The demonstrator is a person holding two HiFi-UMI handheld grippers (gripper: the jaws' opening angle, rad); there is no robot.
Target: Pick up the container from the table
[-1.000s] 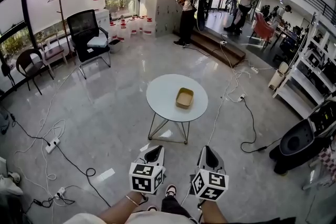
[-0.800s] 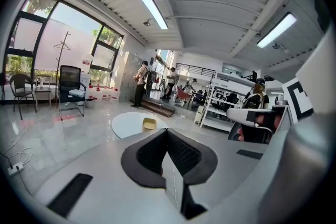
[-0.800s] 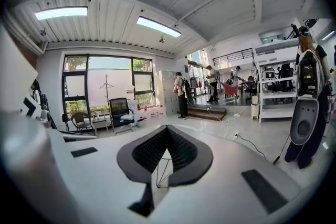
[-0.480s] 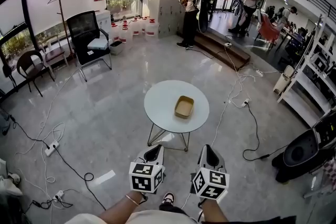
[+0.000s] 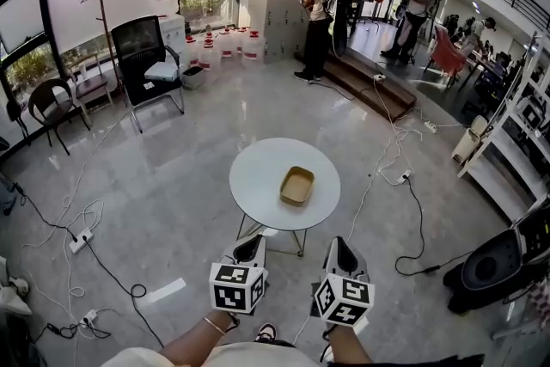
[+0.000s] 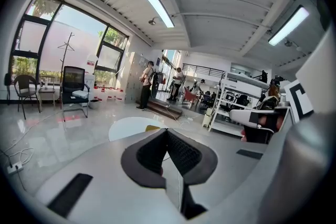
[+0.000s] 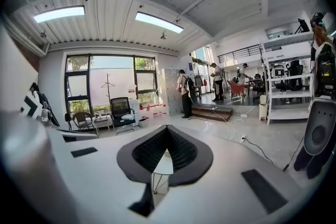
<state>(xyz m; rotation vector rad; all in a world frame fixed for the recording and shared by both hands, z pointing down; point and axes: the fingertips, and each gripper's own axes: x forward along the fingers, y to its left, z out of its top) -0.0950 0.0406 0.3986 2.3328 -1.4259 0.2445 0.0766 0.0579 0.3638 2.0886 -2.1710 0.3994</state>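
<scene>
One shallow tan container (image 5: 296, 186) lies open side up on the round white table (image 5: 258, 172), a little right of the tabletop's middle in the head view. The table stands on thin metal legs on a glossy grey floor (image 5: 172, 185).

Both grippers are on the near side of the table, side by side and pointing toward it, well apart from the container and touching nothing. The left gripper (image 5: 252, 248) sits below the table's near edge in the head view, and its jaws are clenched together with nothing between them. In the left gripper view a sliver of the container (image 6: 152, 127) shows on the pale tabletop (image 6: 128, 127) just above and left of the joined jaw tips. The right gripper (image 5: 339, 250) is likewise closed and empty, with the container ahead and to its left.

Farther out, cables (image 5: 404, 202) trail across the floor at the right. A black office chair (image 5: 148, 56) stands at the left near the windows, and two people (image 5: 320, 13) stand at the far side of the room.
</scene>
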